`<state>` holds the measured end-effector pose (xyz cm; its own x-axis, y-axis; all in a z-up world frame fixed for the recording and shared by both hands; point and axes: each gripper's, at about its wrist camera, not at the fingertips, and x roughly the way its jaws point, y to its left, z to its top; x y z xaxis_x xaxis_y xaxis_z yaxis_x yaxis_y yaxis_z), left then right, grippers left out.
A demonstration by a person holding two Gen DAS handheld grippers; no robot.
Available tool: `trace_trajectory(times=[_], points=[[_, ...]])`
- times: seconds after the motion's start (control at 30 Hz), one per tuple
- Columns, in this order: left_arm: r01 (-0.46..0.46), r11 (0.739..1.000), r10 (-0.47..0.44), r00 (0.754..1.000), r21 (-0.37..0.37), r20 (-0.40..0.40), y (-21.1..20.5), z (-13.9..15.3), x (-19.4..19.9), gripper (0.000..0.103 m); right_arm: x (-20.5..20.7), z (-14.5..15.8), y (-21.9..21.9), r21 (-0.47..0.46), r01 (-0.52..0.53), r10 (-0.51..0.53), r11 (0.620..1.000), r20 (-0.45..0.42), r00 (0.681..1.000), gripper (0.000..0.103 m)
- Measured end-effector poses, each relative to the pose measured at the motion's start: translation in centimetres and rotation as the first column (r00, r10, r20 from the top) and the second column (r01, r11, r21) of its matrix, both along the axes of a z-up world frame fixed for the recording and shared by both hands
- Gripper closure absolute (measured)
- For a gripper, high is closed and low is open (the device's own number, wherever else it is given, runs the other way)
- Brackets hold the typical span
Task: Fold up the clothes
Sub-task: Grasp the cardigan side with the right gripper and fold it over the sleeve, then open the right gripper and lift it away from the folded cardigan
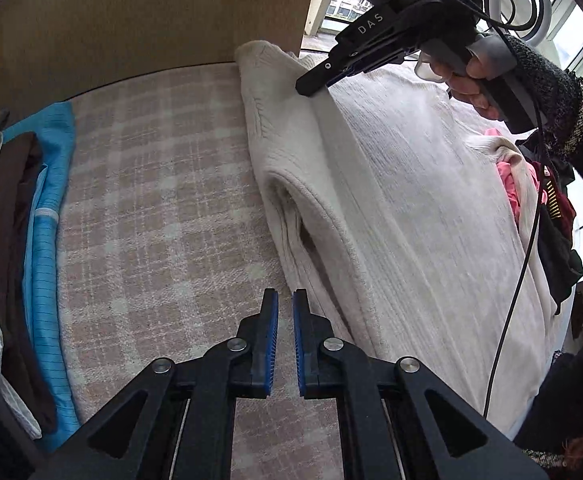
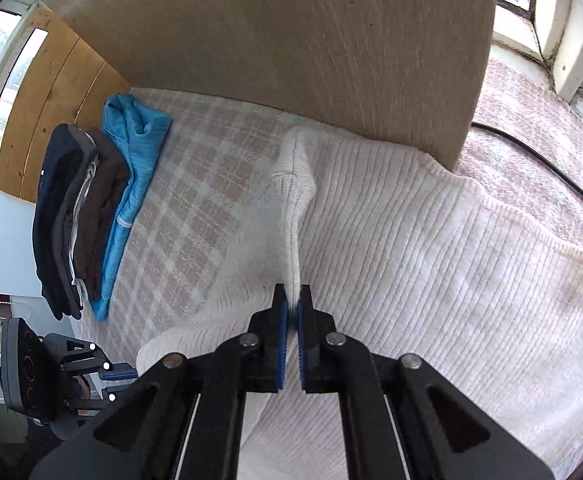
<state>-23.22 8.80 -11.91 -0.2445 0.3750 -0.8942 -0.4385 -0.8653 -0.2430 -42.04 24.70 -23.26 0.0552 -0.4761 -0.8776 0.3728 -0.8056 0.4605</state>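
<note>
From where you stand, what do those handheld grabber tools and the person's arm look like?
Each gripper is black with riveted linkage bars and two fingers faced with ribbed blue pads. The right gripper bears white "DAS" lettering and trails a black cable. The person's sleeve is dark speckled tweed.

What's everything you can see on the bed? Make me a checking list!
Surface: pink plaid bedcover.
Job's things: cream ribbed sweater spread out, one sleeve pulled up.
Clutter: folded stack with blue top; pink and dark clothes pile.
Grippers: left gripper nearly shut, holding nothing; right gripper pinching the sleeve.
Cables: black cable over sweater.
Surroundings: headboard, windows.
</note>
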Motion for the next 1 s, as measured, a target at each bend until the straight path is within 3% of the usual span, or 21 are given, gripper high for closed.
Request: trace_trajectory(times=[0.3,0.53,0.63,0.67,0.73,0.83,0.9,0.97,1.0], points=[[0.019,0.997,-0.021,1.0,-0.081,-0.023,2.1,-0.8,-2.2,0.092,0.0,0.3,-0.4,0.011,-0.023,0.023,1.0,-0.01,1.0,0.099],[-0.155,0.987,0.155,0.988,-0.032,-0.027,0.4,-2.0,-4.2,0.094,0.2,0.6,-1.4,-0.003,-0.035,0.035,0.999,-0.034,0.999,0.098],[-0.273,0.961,0.269,0.96,-0.051,-0.077,-1.3,-1.6,-3.9,0.094,0.6,0.9,-2.4,0.027,-0.057,0.06,0.998,-0.092,0.994,0.097],[-0.315,0.947,0.308,0.946,-0.066,-0.103,-1.9,-1.5,-3.7,0.101,0.6,0.7,-2.9,0.046,-0.069,0.073,0.997,-0.091,0.993,0.093],[-0.359,0.929,0.35,0.931,-0.085,-0.106,-3.4,-1.3,-3.8,0.103,0.8,0.1,-3.7,0.06,-0.099,0.103,0.993,-0.08,0.991,0.085],[-0.391,0.92,0.39,0.919,0.0,-0.058,-5.8,-0.3,-3.2,0.103,0.8,0.6,-4.1,0.048,-0.11,0.115,0.993,-0.113,0.987,0.083],[-0.353,0.933,0.357,0.933,0.071,-0.053,-6.0,1.2,-2.2,0.103,0.6,1.5,-4.1,-0.002,-0.096,0.094,0.995,-0.187,0.978,0.083],[-0.269,0.95,0.28,0.958,0.156,-0.055,-5.2,2.8,-1.0,0.103,0.5,0.8,-5.4,0.07,-0.127,0.139,0.989,-0.205,0.969,0.083],[-0.228,0.96,0.24,0.969,0.161,-0.06,-4.3,3.1,-0.6,0.102,0.4,0.1,-6.1,0.121,-0.148,0.17,0.982,-0.2,0.965,0.083]])
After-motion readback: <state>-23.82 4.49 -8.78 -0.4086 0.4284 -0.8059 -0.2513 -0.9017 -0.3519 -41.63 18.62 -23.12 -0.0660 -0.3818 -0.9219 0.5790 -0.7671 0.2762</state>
